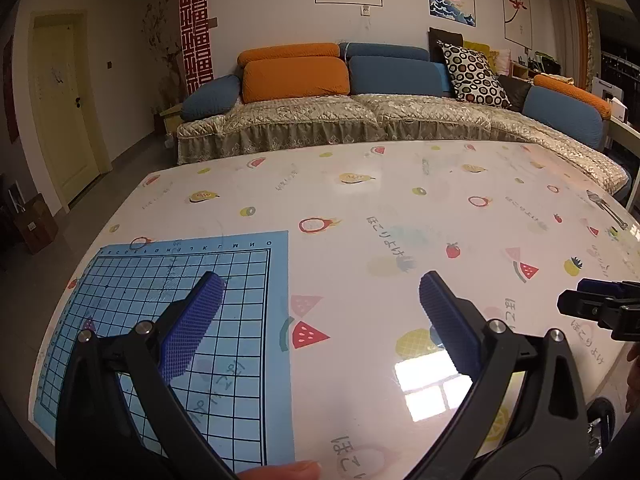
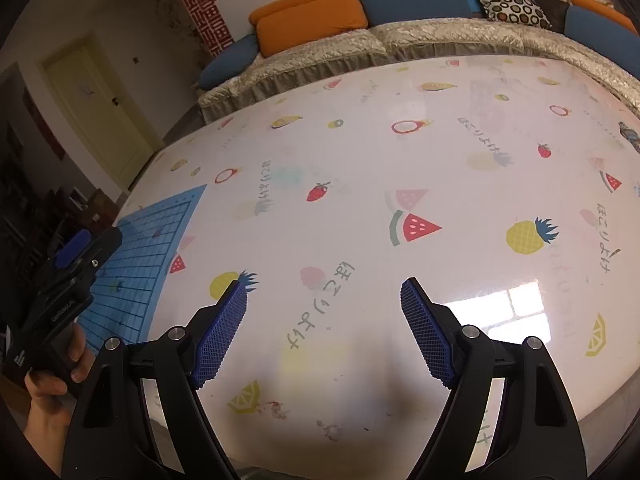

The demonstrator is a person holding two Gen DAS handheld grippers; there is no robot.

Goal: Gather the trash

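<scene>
My left gripper [image 1: 320,292] is open and empty, held over a table [image 1: 400,208] covered with a white fruit-print cloth. Its left pad hangs over a blue grid mat [image 1: 248,320]. My right gripper [image 2: 322,300] is open and empty over the same cloth [image 2: 440,152]. The right gripper shows at the right edge of the left wrist view [image 1: 600,304]; the left gripper shows at the left edge of the right wrist view [image 2: 76,264]. No loose trash shows on the cloth, only a small dark object [image 1: 604,208] near the table's far right edge, also in the right wrist view [image 2: 630,136].
A sofa [image 1: 360,120] with orange and blue cushions runs along the far side of the table. A yellow door [image 1: 64,112] is on the left wall, with a brown box [image 1: 36,224] on the floor nearby. The blue mat [image 2: 140,264] lies at the table's left.
</scene>
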